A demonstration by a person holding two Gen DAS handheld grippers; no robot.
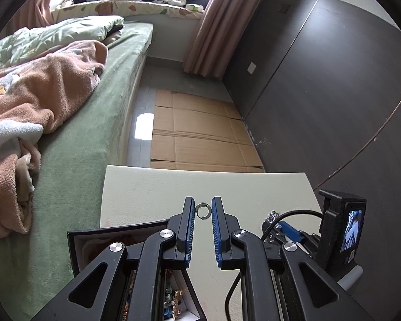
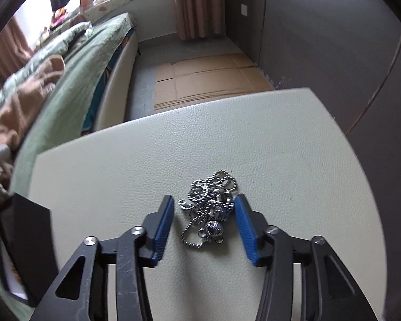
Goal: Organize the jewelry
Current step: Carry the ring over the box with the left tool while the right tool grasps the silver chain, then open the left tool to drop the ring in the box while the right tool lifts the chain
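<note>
Lying along the far left of both views is a bed (image 1: pixel 74 123) with a green cover and a rumpled peach blanket (image 1: pixel 26 112). Right of the bed stands the landmark, a cream padded table (image 2: pixel 254 139). At the table's left edge, nearest the bed, sits a dark jewelry box (image 1: pixel 99 243), lid open, with small gold and green pieces in its white compartments.

Right of the box, over the middle of the table, the left gripper (image 1: pixel 203 210) has its blue-padded jaws drawn close together around a small metal ring (image 1: pixel 202 210). The ring stands upright between the pads and looks pinched, touching both; whether it is lifted off the table cannot be told.

Further right on the table, the right gripper (image 2: pixel 204 207) has its jaws spread wide, holding nothing. Between them, resting on the table surface, lies a tangled silver chain necklace (image 2: pixel 211 208) with round beads. Its right side touches or nearly touches the right pad; the left pad stands just apart from it.

Beyond the table's far edge, flattened cardboard (image 1: pixel 200 133) covers the floor beside a dark wall.
</note>
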